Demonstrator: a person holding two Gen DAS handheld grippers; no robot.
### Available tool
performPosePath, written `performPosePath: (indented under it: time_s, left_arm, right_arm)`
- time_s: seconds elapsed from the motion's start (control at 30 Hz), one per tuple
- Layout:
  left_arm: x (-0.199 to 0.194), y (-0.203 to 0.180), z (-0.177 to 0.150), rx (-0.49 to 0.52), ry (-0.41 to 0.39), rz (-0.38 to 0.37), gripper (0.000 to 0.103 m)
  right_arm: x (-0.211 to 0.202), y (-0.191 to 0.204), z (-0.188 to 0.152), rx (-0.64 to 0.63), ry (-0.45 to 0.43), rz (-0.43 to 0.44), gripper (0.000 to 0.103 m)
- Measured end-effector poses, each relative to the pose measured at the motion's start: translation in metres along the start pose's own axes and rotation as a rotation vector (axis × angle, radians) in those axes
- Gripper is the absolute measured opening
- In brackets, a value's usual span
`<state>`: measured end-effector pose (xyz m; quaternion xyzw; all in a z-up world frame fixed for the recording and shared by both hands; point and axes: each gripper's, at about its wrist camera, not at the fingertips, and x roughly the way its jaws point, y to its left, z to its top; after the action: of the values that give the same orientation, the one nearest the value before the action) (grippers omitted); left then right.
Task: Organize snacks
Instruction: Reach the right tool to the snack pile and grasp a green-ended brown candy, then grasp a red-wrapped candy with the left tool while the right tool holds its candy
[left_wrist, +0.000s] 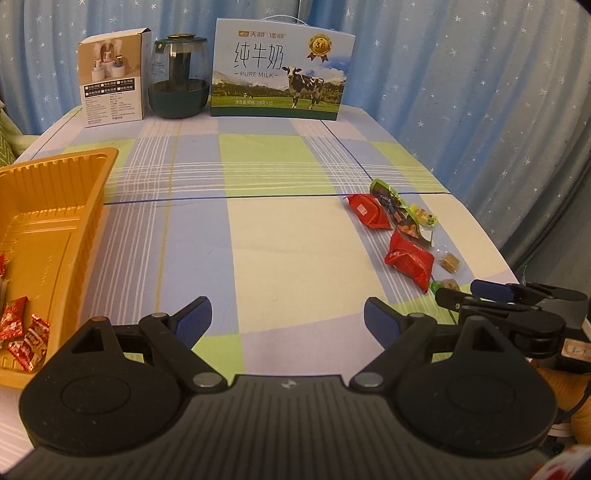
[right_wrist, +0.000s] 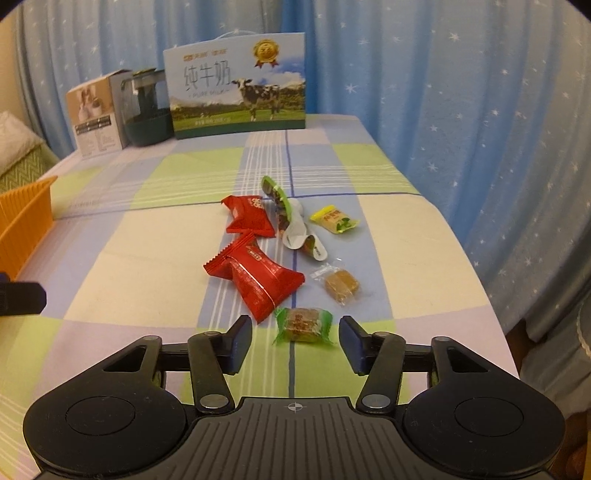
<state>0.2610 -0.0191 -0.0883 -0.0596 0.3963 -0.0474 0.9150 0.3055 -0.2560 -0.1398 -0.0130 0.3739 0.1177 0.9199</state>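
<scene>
The right gripper (right_wrist: 295, 341) hangs just over the near end of a loose row of snacks, its jaws apart with a green-wrapped candy (right_wrist: 303, 325) lying between the pads — nothing is pressing on it yet, as far as I can see. That candy looks feather-light, with a firm block inside and crinkly film twisted out at both ends; I would pinch it across the solid middle, since the film ends would likely slip or tear free. Just beyond it lie a puffy red packet (right_wrist: 255, 282), a clear-wrapped brown candy (right_wrist: 340, 284), a second red packet (right_wrist: 247, 218), a curled green-and-white wrapper (right_wrist: 291, 218) and a small yellow sweet (right_wrist: 332, 219) — all small, soft-skinned and easily nudged aside.

The left gripper (left_wrist: 288, 323) is released wide and holds nothing, poised above bare cloth beside the orange tray (left_wrist: 55, 206), which already has a few red sweets (left_wrist: 22, 332) in its near corner.

The table (right_wrist: 147, 258) wears a smooth checked cloth in blue, green and cream, so a sweet may slide on it. At the far edge stand a milk carton box (left_wrist: 282, 68), a dark glass jar (left_wrist: 179, 77) and a small white box (left_wrist: 112, 79), against a blue star-dotted curtain (left_wrist: 461, 74).
</scene>
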Motion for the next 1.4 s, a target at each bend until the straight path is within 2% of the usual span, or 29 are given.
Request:
performPosePath:
  time_s: [0.4, 0.57, 0.77, 0.9, 0.97, 1.03, 1.13, 1.27, 1.4]
  left_arm:
    - [0.015, -0.006, 0.001, 0.005, 0.011, -0.023, 0.088]
    - [0.015, -0.005, -0.001, 0.002, 0.015, -0.023, 0.088]
    - [0.014, -0.001, 0.000, -0.003, 0.010, -0.019, 0.088]
    - [0.016, 0.000, 0.001, 0.000, 0.005, -0.042, 0.088]
    - [0.017, 0.000, 0.003, -0.004, 0.000, -0.047, 0.088]
    - [0.020, 0.000, 0.006, -0.010, -0.002, -0.051, 0.088]
    - [0.024, -0.002, 0.009, -0.005, -0.010, -0.074, 0.088]
    - [0.036, -0.009, 0.012, 0.065, -0.002, -0.110, 0.088]
    - [0.056, -0.025, 0.013, 0.270, 0.026, -0.087, 0.086]
  right_arm:
    - [0.011, -0.008, 0.004, 0.044, 0.025, -0.036, 0.025]
    - [0.007, -0.014, 0.014, 0.073, -0.030, -0.058, 0.024]
    - [0.020, -0.016, 0.025, 0.054, -0.038, -0.080, 0.024]
    - [0.027, -0.006, 0.025, -0.012, -0.007, -0.007, 0.024]
    - [0.027, 0.001, 0.022, -0.021, 0.017, 0.099, 0.024]
    - [0.025, 0.010, 0.020, -0.038, 0.028, 0.168, 0.024]
    - [0.021, 0.012, 0.019, -0.017, 0.033, 0.197, 0.024]
    - [0.018, 0.003, 0.018, 0.027, 0.035, 0.152, 0.024]
    - [0.014, -0.011, 0.020, 0.081, 0.031, 0.129, 0.024]
